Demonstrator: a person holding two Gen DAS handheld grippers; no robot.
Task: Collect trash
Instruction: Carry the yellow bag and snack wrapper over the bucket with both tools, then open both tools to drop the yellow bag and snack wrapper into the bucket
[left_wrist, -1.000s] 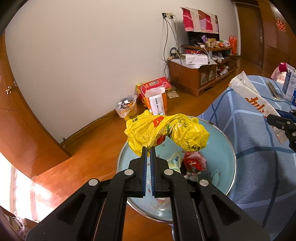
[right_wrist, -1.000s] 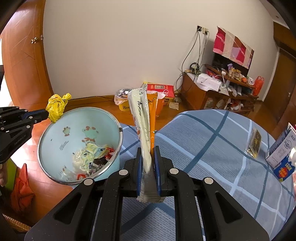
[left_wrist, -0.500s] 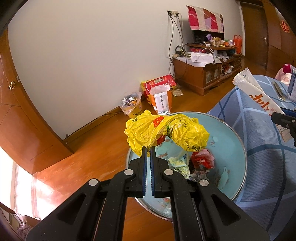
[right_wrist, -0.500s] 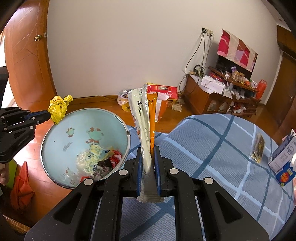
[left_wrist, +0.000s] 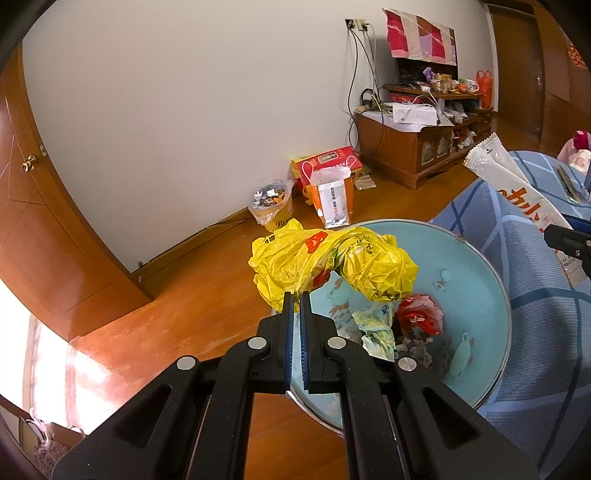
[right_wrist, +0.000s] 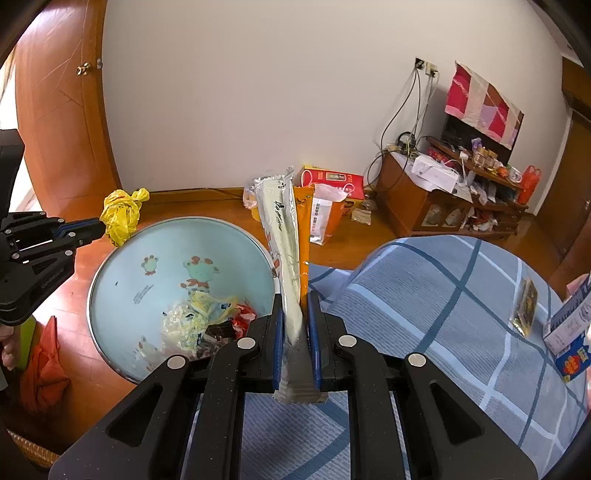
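Note:
My left gripper (left_wrist: 295, 299) is shut on a crumpled yellow plastic bag (left_wrist: 332, 264) and holds it over the near rim of the light blue trash bin (left_wrist: 491, 280); the bag also shows in the right wrist view (right_wrist: 123, 214). The bin (right_wrist: 122, 273) holds crumpled wrappers (right_wrist: 207, 321). My right gripper (right_wrist: 295, 299) is shut on a long white and orange snack wrapper (right_wrist: 284, 240), held upright at the bin's right rim. That wrapper also shows at the right edge of the left wrist view (left_wrist: 517, 188).
A table with a blue checked cloth (right_wrist: 424, 295) stands right of the bin, with a small dark packet (right_wrist: 526, 306) and a carton (right_wrist: 570, 332) on it. On the wooden floor by the wall stand a small bucket of litter (left_wrist: 271, 205), bags and a red box (left_wrist: 325, 164). A wooden cabinet (right_wrist: 443, 199) stands further back.
Both grippers have moved nearer the bin, which looks larger and more central now. Each keeps its hold on its piece of trash.

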